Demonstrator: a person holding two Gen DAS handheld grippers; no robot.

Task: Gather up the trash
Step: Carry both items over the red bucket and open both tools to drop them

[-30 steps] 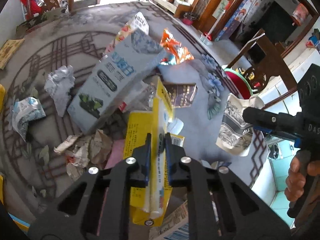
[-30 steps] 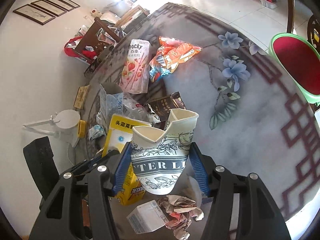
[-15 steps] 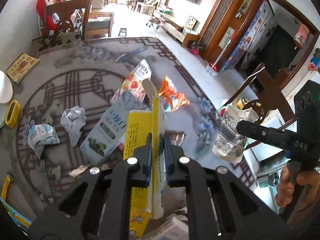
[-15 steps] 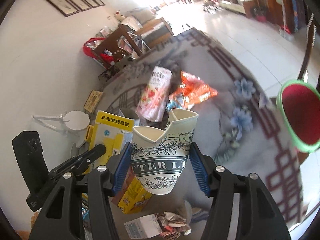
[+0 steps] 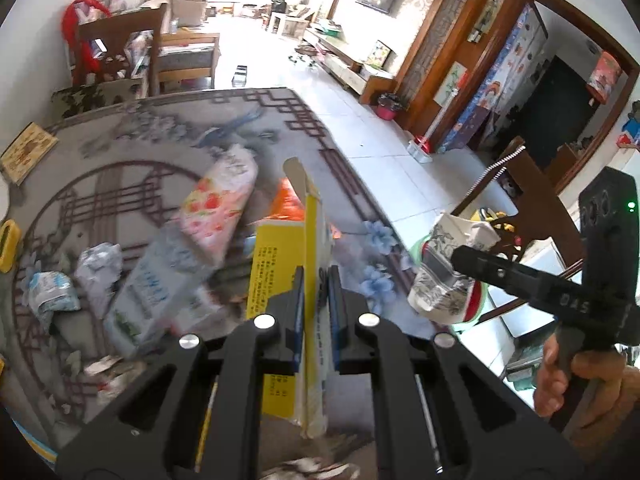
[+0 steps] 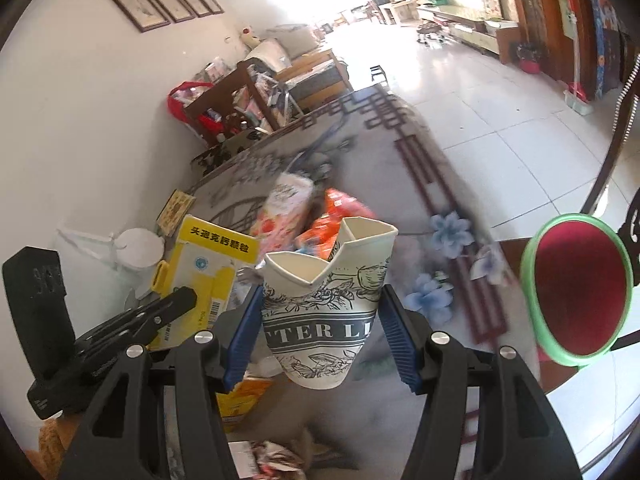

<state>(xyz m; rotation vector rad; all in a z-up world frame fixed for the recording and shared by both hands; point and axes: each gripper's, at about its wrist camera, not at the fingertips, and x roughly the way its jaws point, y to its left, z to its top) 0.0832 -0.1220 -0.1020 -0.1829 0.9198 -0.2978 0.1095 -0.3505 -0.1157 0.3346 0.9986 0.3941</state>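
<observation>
Yellow card makes up the flat box that the left gripper holds. It looks light and thin, and a bit bendy, so it could flop or slip if it is held too loosely. The grip is on its thin edge, low down, which looks like a good place because the card is stiff along a fold. The left jaws are squeezed almost fully together, with only the box edge between the blue pads. The box is up in the air above the patterned table.

The paper cup is white with dark drawings. It looks very light and soft, and its rim is already bent in, so a hard squeeze would crush it more. The middle of its sides is the best place to hold it. The right gripper has its jaws about half open, with both blue pads pressed on the sides of the cup. The cup is upright and lifted off the table too.

More trash lies on the table below: a pink snack bag, an orange wrapper and a crumpled paper ball.
</observation>
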